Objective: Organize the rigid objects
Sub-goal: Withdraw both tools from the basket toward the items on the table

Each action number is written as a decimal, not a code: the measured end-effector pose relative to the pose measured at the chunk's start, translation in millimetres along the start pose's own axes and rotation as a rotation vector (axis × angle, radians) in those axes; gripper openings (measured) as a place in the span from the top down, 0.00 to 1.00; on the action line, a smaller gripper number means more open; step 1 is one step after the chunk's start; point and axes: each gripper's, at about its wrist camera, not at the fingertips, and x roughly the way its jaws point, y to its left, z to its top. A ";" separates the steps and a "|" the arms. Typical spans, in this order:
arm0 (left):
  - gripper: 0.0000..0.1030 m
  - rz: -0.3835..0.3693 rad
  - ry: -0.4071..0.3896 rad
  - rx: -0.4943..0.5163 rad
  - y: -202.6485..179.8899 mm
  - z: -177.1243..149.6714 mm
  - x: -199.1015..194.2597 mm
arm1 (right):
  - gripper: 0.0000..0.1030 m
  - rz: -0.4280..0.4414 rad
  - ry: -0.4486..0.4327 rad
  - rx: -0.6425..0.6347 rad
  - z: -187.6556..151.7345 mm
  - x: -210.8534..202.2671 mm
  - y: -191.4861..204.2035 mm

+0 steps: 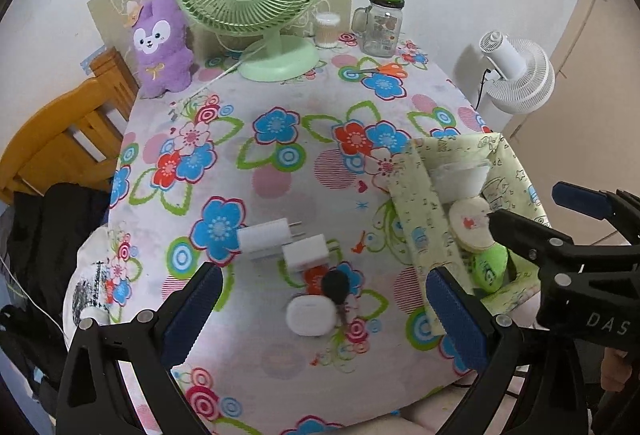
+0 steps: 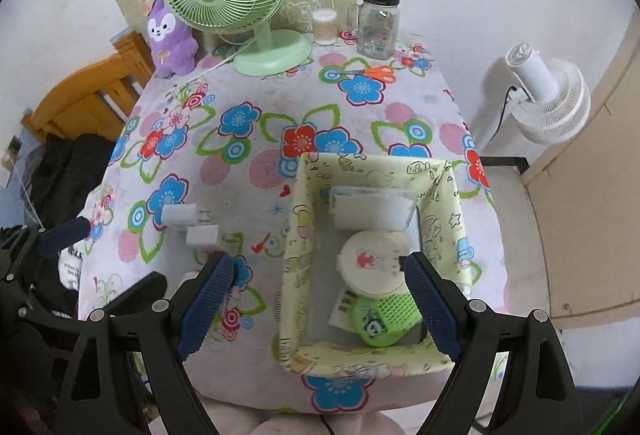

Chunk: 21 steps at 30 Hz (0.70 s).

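Chargers (image 1: 280, 241), two white ones, lie loose on the flowered surface (image 1: 280, 163) beside a white case (image 1: 311, 315) and a dark key (I think). The fabric box (image 2: 298, 219) already holds a tin and a green case. Left gripper (image 1: 324, 311) and right gripper (image 2: 320, 309) both hang wide, empty. Next pickup likely: the case.

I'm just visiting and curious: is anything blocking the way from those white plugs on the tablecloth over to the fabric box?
Nothing visible does. The two white charger plugs lie on bare flowered cloth, and the stretch between them and the fabric box is free. The box is open on top, with a round tin and green case inside.
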 end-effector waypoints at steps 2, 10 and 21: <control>0.00 -0.001 0.000 0.004 9.0 -1.8 -0.8 | 0.13 -0.010 -0.002 0.010 -1.6 -0.8 7.7; 0.00 -0.015 0.003 0.023 41.1 -9.9 -2.8 | 0.13 -0.029 -0.014 0.035 -9.2 -2.6 39.6; 0.00 -0.030 0.004 0.083 77.4 -20.6 2.8 | 0.13 -0.057 -0.021 0.074 -20.2 3.3 80.4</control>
